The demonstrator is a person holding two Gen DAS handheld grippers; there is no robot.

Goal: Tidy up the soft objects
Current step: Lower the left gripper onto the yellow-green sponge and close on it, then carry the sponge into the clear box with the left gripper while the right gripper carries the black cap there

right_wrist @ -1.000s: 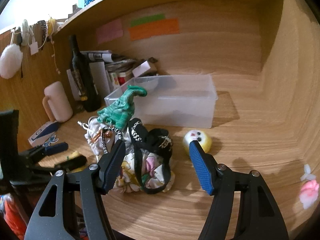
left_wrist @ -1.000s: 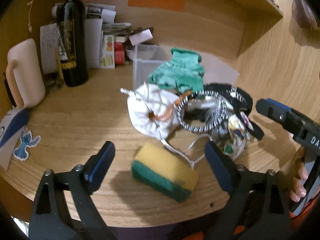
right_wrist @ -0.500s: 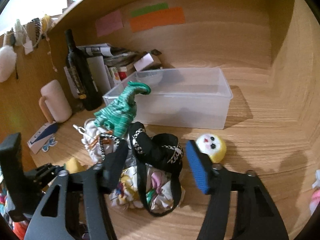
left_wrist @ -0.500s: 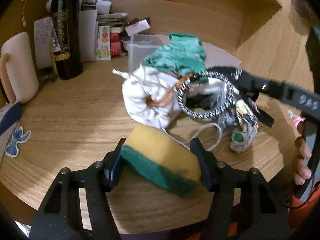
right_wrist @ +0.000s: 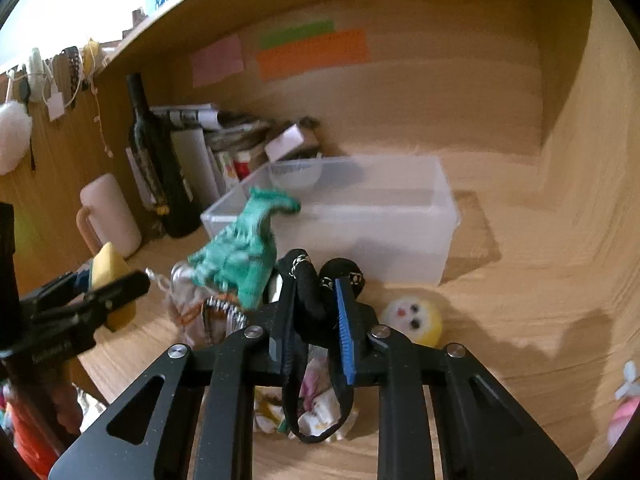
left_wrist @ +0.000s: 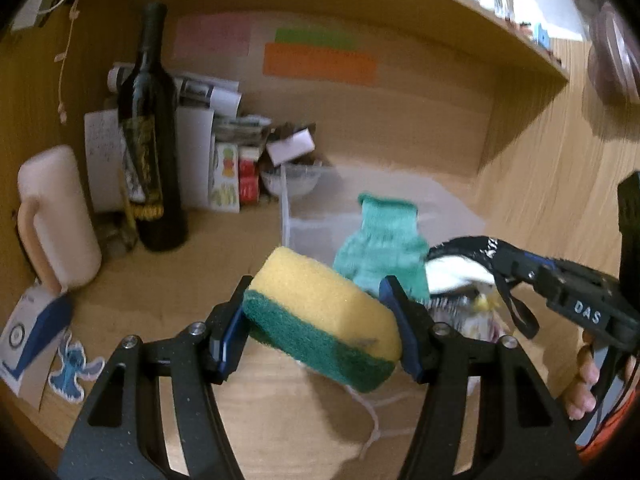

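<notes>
Wooden desk (right_wrist: pixel 520 280) is being worked over. Sponge (left_wrist: pixel 320 304) is being clamped by the left gripper (left_wrist: pixel 316 324), above the desk. Black strap (right_wrist: pixel 312 300) is being pinched by the right gripper (right_wrist: pixel 316 328).

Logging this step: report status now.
Left gripper shut on sponge, lifted. Right gripper shut on black fabric strap. Clear bin ahead; green glove between.

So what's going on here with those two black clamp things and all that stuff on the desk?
A person is tidying soft items with two hand-held grippers. The left gripper is shut on a yellow and green sponge, held above the desk. The right gripper is clamped on a black strap from the pile of fabric, where a green glove lies on top. A clear plastic bin sits just behind, and a small yellow plush rests in front of it.
</notes>
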